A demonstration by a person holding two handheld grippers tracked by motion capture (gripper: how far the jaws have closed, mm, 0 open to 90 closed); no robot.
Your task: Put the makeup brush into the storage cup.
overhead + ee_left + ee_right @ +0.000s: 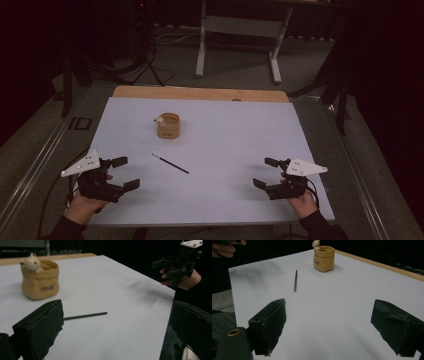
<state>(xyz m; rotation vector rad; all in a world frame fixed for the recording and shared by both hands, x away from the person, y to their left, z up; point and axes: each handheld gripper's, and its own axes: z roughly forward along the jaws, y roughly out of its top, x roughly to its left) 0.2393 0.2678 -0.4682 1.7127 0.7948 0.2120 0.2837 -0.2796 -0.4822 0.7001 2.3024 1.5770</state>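
Both hand-held grippers, left (124, 174) & right (266, 172), jaws apart, black pen (170, 163) between, untouched.

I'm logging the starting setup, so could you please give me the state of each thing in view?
Tan sack-shaped holder with a small animal figure on its rim: upright, open-topped.
Thin black pen: lying flat on the white sheet, untouched.
Left gripper: open, holding nothing.
Right gripper: open, holding nothing.

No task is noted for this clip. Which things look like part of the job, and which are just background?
Likely part of the job:
pen
tan pot
left gripper, open
right gripper, open

Just background:
white sheet
wooden board
desk frame
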